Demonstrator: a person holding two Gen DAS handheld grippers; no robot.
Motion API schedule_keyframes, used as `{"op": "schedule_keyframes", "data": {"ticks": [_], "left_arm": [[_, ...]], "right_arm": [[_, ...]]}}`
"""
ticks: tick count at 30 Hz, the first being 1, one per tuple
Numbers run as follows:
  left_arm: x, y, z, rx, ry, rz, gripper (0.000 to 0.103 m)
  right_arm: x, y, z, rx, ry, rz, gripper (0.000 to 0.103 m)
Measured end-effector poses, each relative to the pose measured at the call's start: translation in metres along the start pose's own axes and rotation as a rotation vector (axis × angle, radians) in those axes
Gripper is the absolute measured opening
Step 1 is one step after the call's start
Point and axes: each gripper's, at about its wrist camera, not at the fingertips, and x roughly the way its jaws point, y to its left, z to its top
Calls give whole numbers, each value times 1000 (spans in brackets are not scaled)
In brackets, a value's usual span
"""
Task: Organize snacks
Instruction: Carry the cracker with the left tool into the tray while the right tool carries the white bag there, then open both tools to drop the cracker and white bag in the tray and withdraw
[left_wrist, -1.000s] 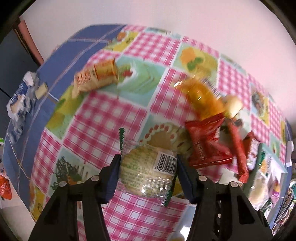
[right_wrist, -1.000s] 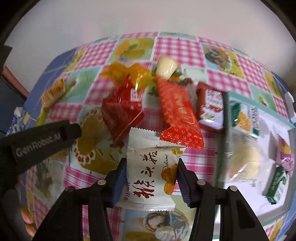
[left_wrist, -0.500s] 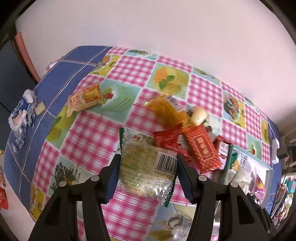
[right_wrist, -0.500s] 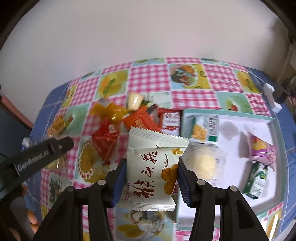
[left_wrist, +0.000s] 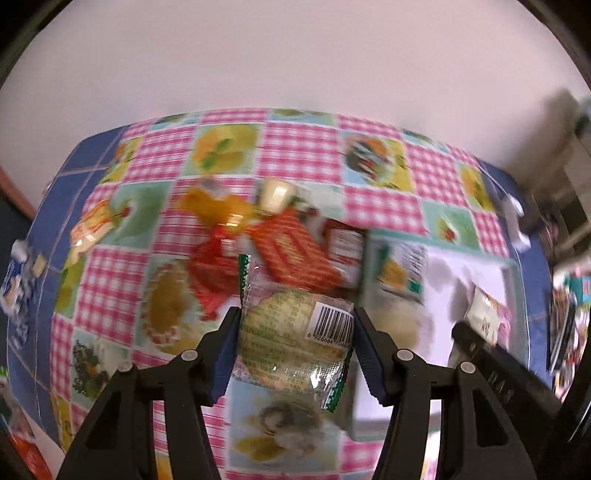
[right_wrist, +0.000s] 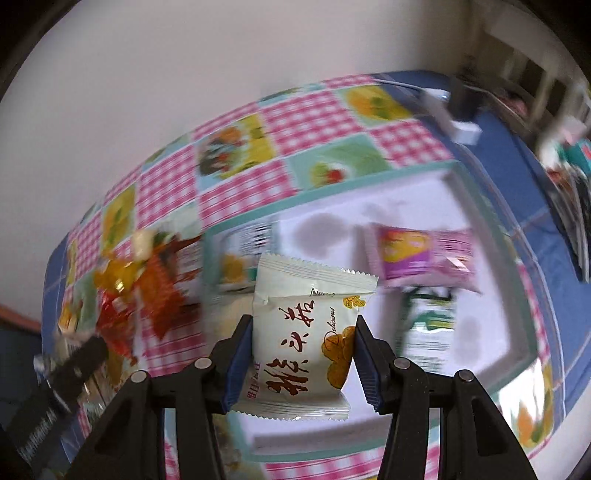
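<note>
My left gripper is shut on a clear-wrapped round pastry with a barcode, held above the tablecloth beside the tray's left edge. My right gripper is shut on a cream snack packet with red lettering, held above the white tray. In the tray lie a pink-purple packet, a green-white packet and a packet with yellow print. A pile of red and orange snacks lies left of the tray; an orange packet lies apart at far left.
The checked tablecloth covers the table, with a white wall behind. A white block sits near the far right corner. Blue-white wrappers lie at the left edge. The right gripper's body shows in the left wrist view.
Both grippers have swung to the right with their snacks still held. The right gripper is now over the tray; the left one has come up beside the tray's left edge.
</note>
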Motion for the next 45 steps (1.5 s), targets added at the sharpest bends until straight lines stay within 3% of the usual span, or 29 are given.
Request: {"op": "schedule_keyframes", "data": {"ticks": [9, 19, 21, 23, 33, 39, 41, 45], "left_arm": [[12, -79, -30, 214, 37, -17, 61], [31, -116, -51, 284, 72, -28, 61], [35, -119, -54, 287, 82, -32, 66], [37, -118, -54, 274, 99, -47, 75], [29, -106, -46, 225, 89, -58, 76], [24, -82, -31, 105, 82, -35, 81], [23, -72, -27, 63, 77, -23, 87], [21, -45, -20, -39, 68, 4, 88]], "right_arm": [[-15, -72, -3, 131, -43, -147, 55], [-4, -100, -7, 177, -7, -203, 55], [-2, -100, -7, 176, 3, -210, 55], [1, -101, -8, 177, 12, -206, 55], [2, -99, -8, 171, 17, -205, 55], [7, -97, -5, 156, 34, -181, 65], [8, -94, -4, 144, 33, -173, 69], [8, -85, -3, 119, 31, -155, 73]]}}
